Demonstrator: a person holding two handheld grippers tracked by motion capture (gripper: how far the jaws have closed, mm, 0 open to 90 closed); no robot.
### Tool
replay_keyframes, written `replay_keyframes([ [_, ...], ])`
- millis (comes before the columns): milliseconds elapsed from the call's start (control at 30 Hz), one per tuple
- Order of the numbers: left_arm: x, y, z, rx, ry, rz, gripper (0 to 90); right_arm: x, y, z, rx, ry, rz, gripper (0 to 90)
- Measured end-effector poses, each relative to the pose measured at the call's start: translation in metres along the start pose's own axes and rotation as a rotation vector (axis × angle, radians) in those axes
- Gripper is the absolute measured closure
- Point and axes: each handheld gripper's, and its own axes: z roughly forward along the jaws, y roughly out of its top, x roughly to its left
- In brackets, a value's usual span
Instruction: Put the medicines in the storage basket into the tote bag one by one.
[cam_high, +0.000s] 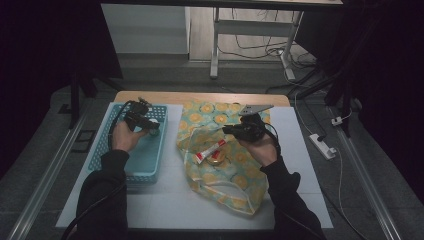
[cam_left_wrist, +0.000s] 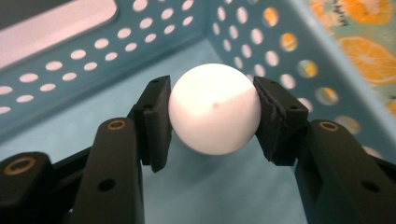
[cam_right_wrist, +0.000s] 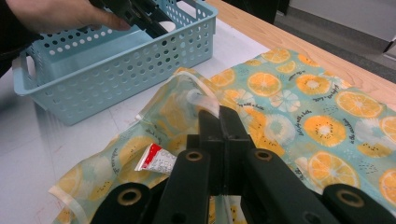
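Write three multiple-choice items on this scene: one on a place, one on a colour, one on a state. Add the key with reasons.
1. Where is the white ball?
A. on the bag
B. over the basket floor
C. on the bare table

2. What colour is the basket?
A. light blue
B. red
C. black

3. How do the right gripper's jaws stand?
A. wide open
B. around the ball
C. shut on the fruit-print bag's edge

Key: B, the left gripper view shows basket walls around the ball held by the left gripper; A, its holed walls are light blue; C, the jaws meet on the bag's rim.
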Motion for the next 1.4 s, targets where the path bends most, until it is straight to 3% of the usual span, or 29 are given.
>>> replay_keyframes([
  [267, -0.010, 0.006, -0.022, -0.038, -0.003, 0.037, 50.5, 0.000, 0.000, 0.000, -0.001, 0.000, 0.002, 90.0],
  [600, -0.026, 0.008, -0.046, -0.085, -0.041, 0.074, 50.6, 0.000, -0.001, 0.001, 0.000, -0.002, 0.000, 90.0],
  [700, -0.031, 0.008, -0.050, -0.079, -0.029, 0.099, 50.6, 0.001, 0.000, 0.001, -0.002, -0.003, -0.002, 90.0],
  [967, -0.037, 0.007, -0.064, -0.100, -0.034, 0.114, 50.6, 0.001, -0.001, 0.001, -0.002, -0.003, -0.002, 90.0],
  [1400, -0.060, 0.009, -0.075, -0.131, -0.088, 0.156, 50.6, 0.001, 0.000, 0.001, -0.009, -0.002, -0.006, 90.0],
])
